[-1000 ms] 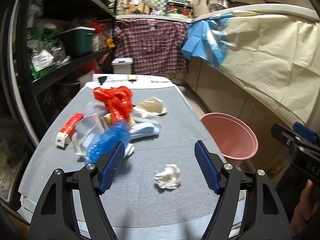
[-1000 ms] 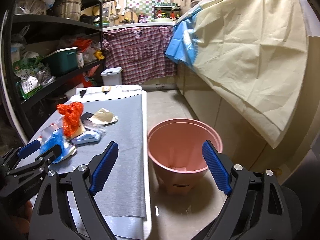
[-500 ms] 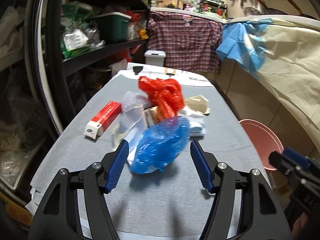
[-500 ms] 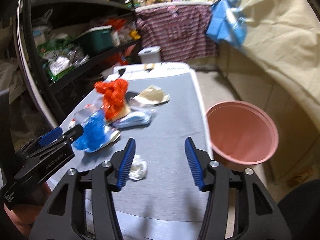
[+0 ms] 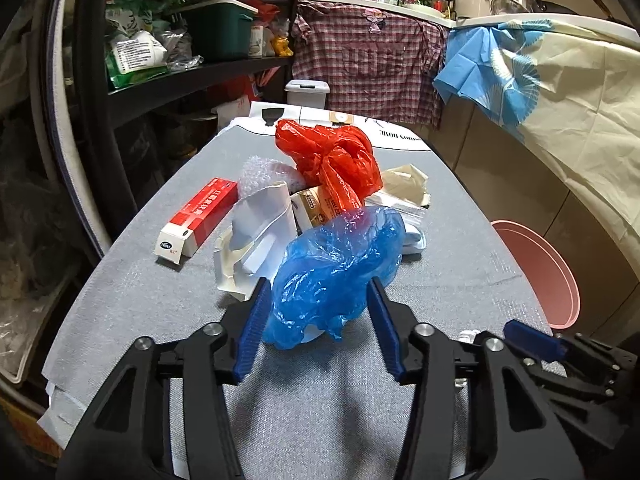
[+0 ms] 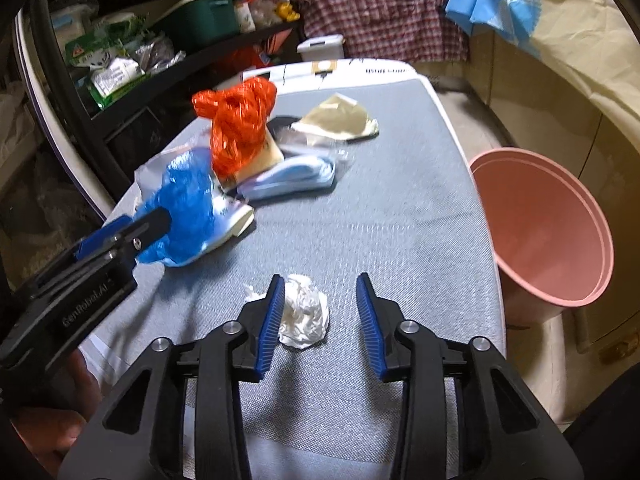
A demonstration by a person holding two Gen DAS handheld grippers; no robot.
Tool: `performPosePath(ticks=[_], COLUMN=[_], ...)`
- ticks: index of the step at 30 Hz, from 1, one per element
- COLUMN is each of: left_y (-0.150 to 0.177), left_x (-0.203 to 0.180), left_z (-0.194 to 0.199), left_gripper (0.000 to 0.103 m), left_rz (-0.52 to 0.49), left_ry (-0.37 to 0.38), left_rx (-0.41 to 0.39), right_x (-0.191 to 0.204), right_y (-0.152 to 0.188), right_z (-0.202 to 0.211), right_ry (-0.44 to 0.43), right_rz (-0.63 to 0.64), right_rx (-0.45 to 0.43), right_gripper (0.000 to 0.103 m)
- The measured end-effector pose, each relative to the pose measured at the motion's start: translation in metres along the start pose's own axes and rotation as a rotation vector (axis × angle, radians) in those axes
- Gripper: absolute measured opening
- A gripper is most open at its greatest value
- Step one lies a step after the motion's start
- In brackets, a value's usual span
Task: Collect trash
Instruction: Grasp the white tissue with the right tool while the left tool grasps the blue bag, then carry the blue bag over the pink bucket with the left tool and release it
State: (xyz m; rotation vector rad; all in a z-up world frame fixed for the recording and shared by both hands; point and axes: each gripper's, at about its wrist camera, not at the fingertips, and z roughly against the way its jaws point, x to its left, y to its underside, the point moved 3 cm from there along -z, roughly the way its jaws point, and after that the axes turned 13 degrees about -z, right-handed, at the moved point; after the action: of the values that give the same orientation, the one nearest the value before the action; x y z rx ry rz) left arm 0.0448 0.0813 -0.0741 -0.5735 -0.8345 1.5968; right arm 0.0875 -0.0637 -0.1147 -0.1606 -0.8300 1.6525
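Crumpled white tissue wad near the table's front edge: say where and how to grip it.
Pinch the crumpled white tissue wad across its bulging middle, coming from above and the near side. It is a loose, roundish lump lying free on the grey table cover, and already sits between the right gripper jaws, which have just been closing.

Glossy, crinkled blue plastic bag (image 5: 336, 268) and crumpled white paper tissue (image 6: 304, 312) lie on the table's (image 6: 400, 220) matt grey woven cloth, beside a smooth pink plastic bucket (image 6: 560, 220).

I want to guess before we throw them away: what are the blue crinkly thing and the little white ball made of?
The blue bag looks like thin, glossy plastic film: see-through, crinkled, shiny. The white wad looks like crumpled tissue or soft paper: matte with fine creases.
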Motion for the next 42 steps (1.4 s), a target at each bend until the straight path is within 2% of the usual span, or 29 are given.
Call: performPosePath(ticks=[2, 4, 7, 12, 21, 31, 42], left_y=[0.0, 0.001, 0.001, -0.002, -0.012, -0.027, -0.044], left_x=[0.0, -0.002, -0.006, -0.008, -0.013, -0.034, -0.07], left_z=[-0.003, -0.005, -0.005, 0.001, 0.025, 0.054, 0.071], left_gripper=[0.037, 0.023, 0.011, 0.003, 0.002, 0.002, 0.002], left_rz=[0.0, -0.007, -0.027, -0.047, -0.055, -0.084, -0.118], left_ry=[0.003, 0.013, 0.023, 0.017, 0.015, 0.046, 0.121], left_rx=[0.01, 0.022, 0.023, 0.008, -0.051, -0.113, -0.135], right_x=[0.001, 0.001, 0.001, 0.002, -0.001, -0.026, -0.071], right_y=[0.0, 0.002, 0.003, 0.002, -0.005, -0.02, -0.06], right_z=[-0.003, -0.005, -0.006, 0.001, 0.034, 0.088, 0.15], right_ry=[-0.003, -0.013, -0.027, -0.038, -0.032, 0.005, 0.087], right_rz=[0.003, 0.007, 0.014, 0.018, 0.01, -0.032, -0.074], right_rx=[0.015, 0.027, 0.038, 0.019, -0.073, -0.206, -0.34], right_gripper=[0.028, 0.02, 0.008, 0.003, 0.003, 0.003, 0.003])
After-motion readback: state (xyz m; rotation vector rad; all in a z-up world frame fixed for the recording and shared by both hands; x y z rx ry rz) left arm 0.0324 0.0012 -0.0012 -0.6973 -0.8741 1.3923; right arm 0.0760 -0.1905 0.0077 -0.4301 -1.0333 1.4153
